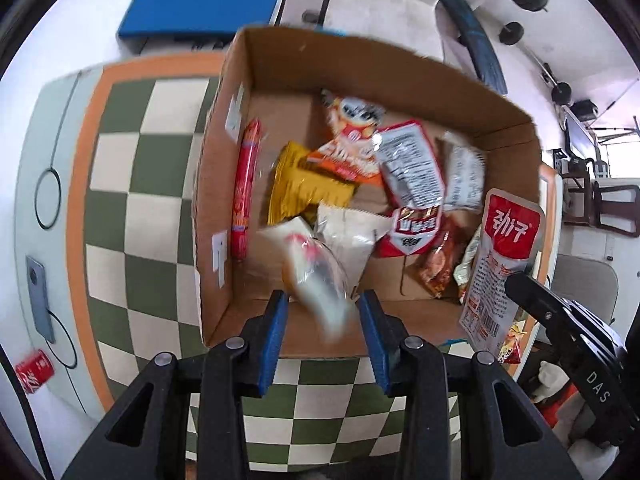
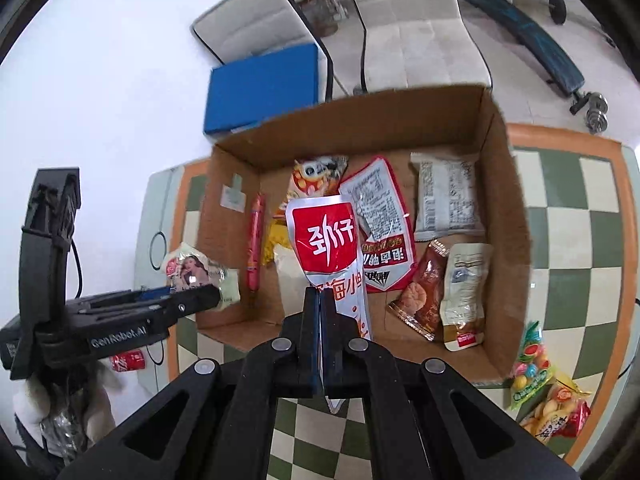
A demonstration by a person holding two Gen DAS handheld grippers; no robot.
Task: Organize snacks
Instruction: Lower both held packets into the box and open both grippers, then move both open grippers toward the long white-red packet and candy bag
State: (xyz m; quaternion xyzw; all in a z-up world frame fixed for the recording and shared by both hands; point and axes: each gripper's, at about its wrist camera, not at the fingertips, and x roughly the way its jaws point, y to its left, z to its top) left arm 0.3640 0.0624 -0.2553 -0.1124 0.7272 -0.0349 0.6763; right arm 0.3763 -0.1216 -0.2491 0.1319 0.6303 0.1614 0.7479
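An open cardboard box (image 1: 224,184) (image 2: 508,216) stands on the checkered tablecloth and holds several snack packets. My left gripper (image 1: 324,312) is open over the box's near wall; a blurred white packet (image 1: 316,276) lies between its blue pads, and I cannot tell whether they touch it. In the right wrist view this packet (image 2: 196,272) shows at the left gripper's tip beside the box's left wall. My right gripper (image 2: 321,312) is shut on a red-and-white fish snack pouch (image 2: 326,240) (image 1: 500,256), held upright above the box.
A red sausage stick (image 1: 246,188) lies along the box's left wall. Loose snack packets (image 2: 532,368) (image 2: 560,412) lie on the tablecloth right of the box. A red can (image 1: 34,368) lies at the left. A blue pad (image 2: 260,88) and chairs stand beyond the table.
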